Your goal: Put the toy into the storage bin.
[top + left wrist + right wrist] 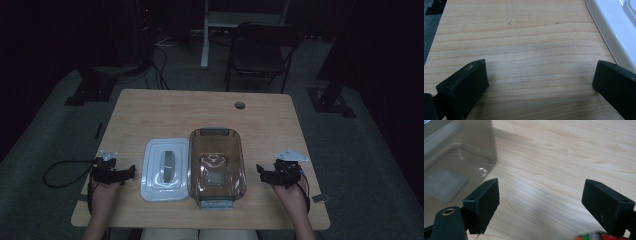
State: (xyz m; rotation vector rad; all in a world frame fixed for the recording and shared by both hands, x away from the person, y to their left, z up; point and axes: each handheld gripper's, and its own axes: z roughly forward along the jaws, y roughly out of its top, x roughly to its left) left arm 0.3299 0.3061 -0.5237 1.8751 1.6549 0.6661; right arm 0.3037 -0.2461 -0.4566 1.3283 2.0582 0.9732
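Two black jaws of the right claw (541, 202) stand spread with nothing between them, just above bare table (564, 157). Beside its left jaw sits a clear tinted container (454, 165), uncovered. The left claw (539, 82) is likewise spread and holds nothing, with a white lid (616, 27) lying just off its right jaw. Judging by the layout, the lid goes on the container: approach its rim level, pinch firmly, and lift without tilting.
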